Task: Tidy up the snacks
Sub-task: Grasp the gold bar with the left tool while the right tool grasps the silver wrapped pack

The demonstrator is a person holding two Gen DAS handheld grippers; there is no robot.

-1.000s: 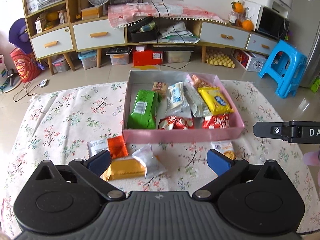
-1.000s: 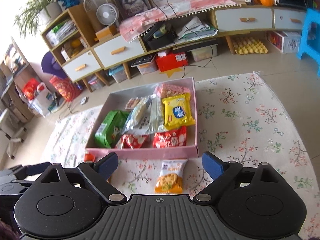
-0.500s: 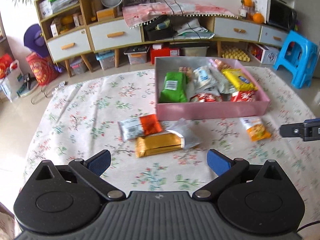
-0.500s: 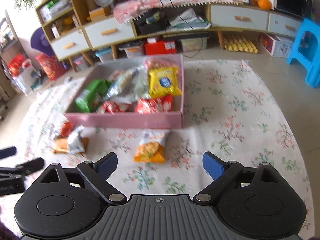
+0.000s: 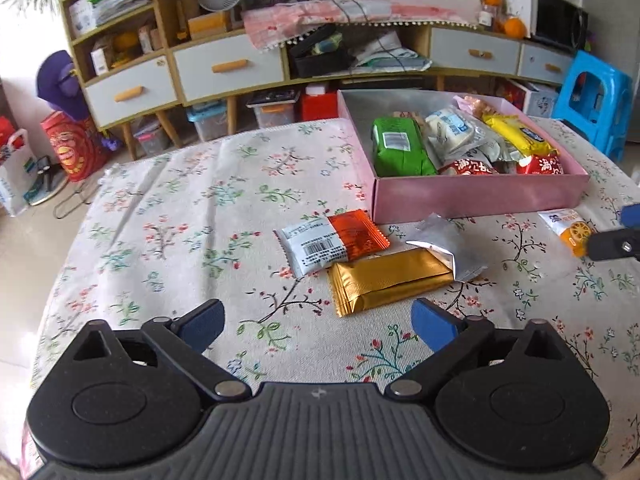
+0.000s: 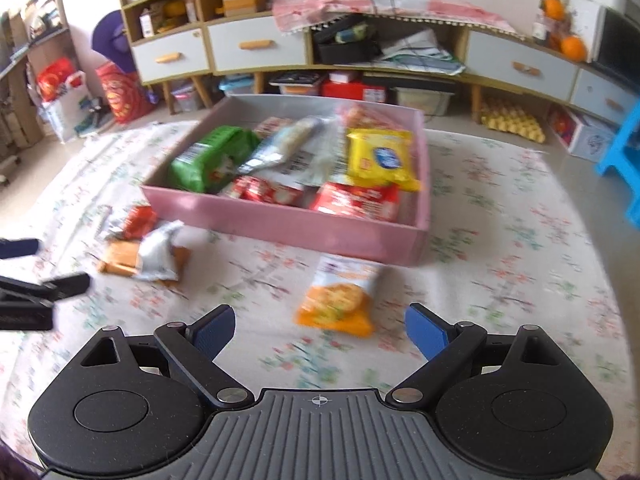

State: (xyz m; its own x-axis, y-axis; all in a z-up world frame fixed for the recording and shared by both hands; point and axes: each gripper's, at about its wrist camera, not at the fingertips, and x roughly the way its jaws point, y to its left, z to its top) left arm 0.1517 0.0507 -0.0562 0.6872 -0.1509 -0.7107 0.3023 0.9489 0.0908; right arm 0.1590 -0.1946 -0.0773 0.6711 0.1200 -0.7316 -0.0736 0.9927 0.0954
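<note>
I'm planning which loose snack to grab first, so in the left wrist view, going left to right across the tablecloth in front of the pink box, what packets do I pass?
White and orange packet → gold packet → silver packet → small orange cracker packet, beside the right gripper at the frame's edge.

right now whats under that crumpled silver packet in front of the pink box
The silver packet lies across one end of the gold bar, which rests on the floral cloth. How far that covered end of the bar reaches cannot be seen.
</note>
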